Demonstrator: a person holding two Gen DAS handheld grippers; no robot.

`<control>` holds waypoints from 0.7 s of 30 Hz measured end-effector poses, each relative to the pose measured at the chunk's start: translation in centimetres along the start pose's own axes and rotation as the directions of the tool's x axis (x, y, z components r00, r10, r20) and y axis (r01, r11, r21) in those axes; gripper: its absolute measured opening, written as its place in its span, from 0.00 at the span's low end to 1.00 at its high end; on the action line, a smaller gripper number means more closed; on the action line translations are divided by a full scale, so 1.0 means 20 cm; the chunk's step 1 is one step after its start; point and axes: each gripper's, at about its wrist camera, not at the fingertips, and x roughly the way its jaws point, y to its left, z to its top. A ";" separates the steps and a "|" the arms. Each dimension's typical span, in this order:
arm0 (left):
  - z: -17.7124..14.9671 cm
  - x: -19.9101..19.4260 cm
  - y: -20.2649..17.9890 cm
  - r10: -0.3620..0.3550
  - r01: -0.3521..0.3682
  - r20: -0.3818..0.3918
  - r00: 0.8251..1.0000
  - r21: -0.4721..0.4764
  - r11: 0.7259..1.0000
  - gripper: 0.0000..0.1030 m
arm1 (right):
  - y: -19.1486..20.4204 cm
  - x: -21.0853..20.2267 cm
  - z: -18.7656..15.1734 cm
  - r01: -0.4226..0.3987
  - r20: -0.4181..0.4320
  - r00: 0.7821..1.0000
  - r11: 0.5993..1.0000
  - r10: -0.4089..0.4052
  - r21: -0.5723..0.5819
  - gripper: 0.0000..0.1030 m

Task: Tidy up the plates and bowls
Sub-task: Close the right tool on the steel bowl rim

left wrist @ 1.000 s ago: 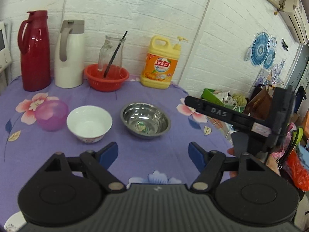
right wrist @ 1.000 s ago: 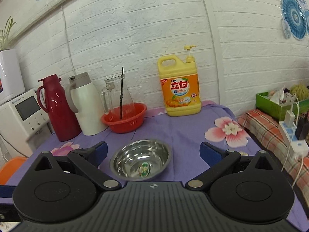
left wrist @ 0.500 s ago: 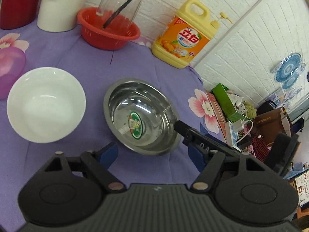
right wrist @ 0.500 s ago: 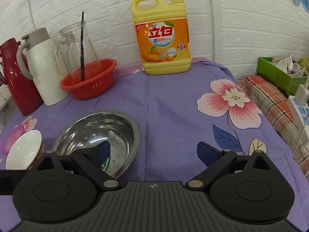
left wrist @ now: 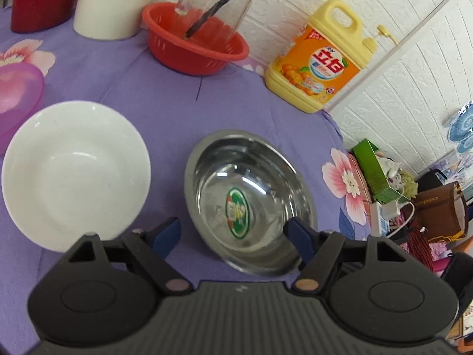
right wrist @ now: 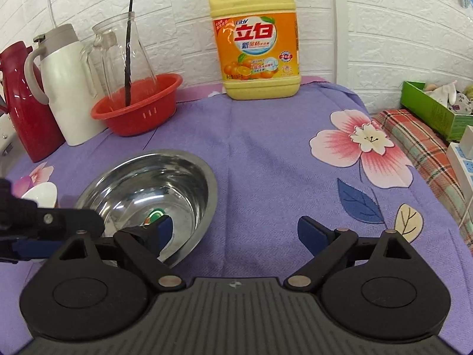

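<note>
A steel bowl point(left wrist: 251, 198) with a green sticker inside sits on the purple flowered cloth. Left of it stands a white bowl point(left wrist: 75, 174), and a pink translucent bowl point(left wrist: 16, 94) lies further left. My left gripper point(left wrist: 233, 236) is open just over the steel bowl's near rim, with nothing between its blue pads. In the right wrist view the steel bowl point(right wrist: 147, 195) lies at the lower left. My right gripper point(right wrist: 233, 230) is open; its left finger hangs over that bowl's rim, its right finger over bare cloth. The left gripper's arm point(right wrist: 44, 227) enters from the left.
Along the white brick wall stand a red flask point(right wrist: 20, 106), a white flask point(right wrist: 65, 88), a red basket point(right wrist: 139, 109) holding a glass jug, and a yellow detergent bottle point(right wrist: 254, 38). The table's right edge drops to a green box point(right wrist: 434, 109) and clutter.
Both grippers have come down and forward toward the steel bowl, which now looks much larger. The left view has rolled, and the right gripper has dropped out of its sight.
</note>
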 end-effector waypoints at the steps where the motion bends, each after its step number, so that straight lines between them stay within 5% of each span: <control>1: 0.01 0.01 -0.01 0.000 0.000 0.004 1.000 0.012 1.000 0.71 | 0.00 0.01 0.00 0.004 -0.003 1.000 1.000 -0.004 -0.003 1.00; 21: 0.05 0.13 -0.04 -0.061 0.062 -0.056 0.997 0.011 0.998 0.73 | 0.02 0.05 -0.02 0.008 -0.018 1.000 1.000 -0.009 -0.015 1.00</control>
